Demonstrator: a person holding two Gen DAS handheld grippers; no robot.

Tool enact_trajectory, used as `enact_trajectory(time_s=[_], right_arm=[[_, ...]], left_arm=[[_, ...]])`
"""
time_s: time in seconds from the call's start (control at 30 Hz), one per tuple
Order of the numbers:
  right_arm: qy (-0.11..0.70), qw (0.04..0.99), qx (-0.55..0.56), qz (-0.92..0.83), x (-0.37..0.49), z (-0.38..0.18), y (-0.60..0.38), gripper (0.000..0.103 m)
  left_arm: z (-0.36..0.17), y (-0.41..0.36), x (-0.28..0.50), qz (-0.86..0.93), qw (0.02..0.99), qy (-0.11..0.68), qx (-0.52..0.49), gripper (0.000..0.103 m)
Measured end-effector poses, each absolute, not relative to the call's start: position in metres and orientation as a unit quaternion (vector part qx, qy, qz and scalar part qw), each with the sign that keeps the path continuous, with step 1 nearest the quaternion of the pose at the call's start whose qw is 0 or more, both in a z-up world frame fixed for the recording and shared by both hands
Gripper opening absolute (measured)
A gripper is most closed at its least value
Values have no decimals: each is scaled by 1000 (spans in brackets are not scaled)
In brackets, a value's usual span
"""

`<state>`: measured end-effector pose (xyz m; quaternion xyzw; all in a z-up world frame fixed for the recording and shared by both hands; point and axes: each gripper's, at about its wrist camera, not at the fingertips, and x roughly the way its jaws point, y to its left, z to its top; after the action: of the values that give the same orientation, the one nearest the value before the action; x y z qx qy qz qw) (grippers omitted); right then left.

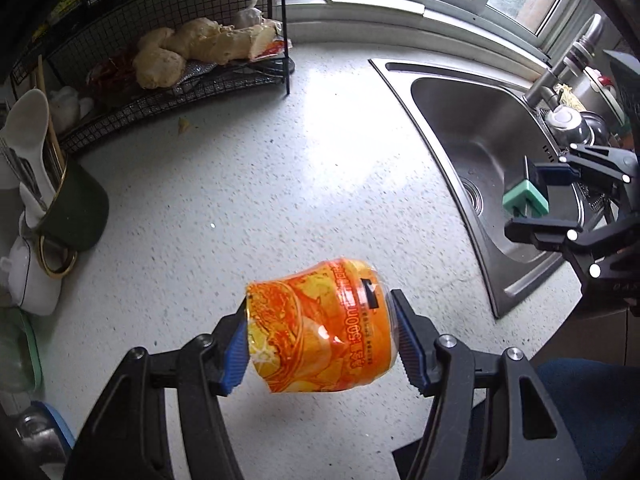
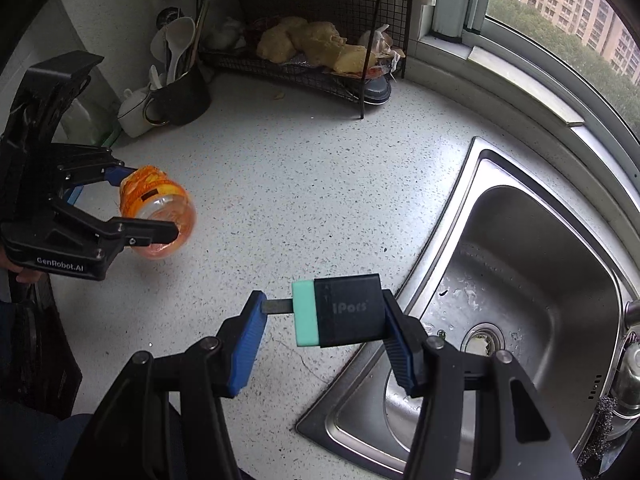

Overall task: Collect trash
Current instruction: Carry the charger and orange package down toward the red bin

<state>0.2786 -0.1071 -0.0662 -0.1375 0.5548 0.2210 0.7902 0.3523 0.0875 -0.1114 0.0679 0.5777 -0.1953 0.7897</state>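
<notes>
1. Spanning both views, a white speckled countertop (image 2: 280,184) was seen, lit by a window (image 2: 560,20) along its far edge.
2. A steel sink (image 2: 532,280) was set into its right side.
3. A wire rack (image 1: 168,80) with bread was kept at the far left corner.
4. An orange-labelled bottle (image 1: 324,324) was clamped above the countertop by the left gripper (image 1: 320,344).
5. A black-and-mint box (image 2: 340,312) was gripped over the sink's near edge by the right gripper (image 2: 324,344).
</notes>
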Motion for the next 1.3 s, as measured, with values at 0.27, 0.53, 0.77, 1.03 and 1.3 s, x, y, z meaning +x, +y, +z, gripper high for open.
enact_trajectory(time_s=[0.27, 0.53, 0.77, 1.03, 1.3], right_arm=[[527, 790, -156, 272, 227, -47, -126, 53], [513, 780, -156, 323, 170, -38, -148, 53], [506, 769, -167, 352, 120, -39, -175, 53], [515, 750, -175, 375, 73, -49, -201, 53], [530, 735, -174, 385, 45, -73, -205, 53]], left_arm=[[-85, 49, 262, -166, 804, 567, 69, 60], [-69, 7, 182, -134, 818, 555, 65, 60], [-75, -32, 119, -108, 823, 555, 49, 60], [-87, -65, 57, -83, 817, 570, 30, 60], [-116, -77, 30, -68, 806, 587, 20, 60]])
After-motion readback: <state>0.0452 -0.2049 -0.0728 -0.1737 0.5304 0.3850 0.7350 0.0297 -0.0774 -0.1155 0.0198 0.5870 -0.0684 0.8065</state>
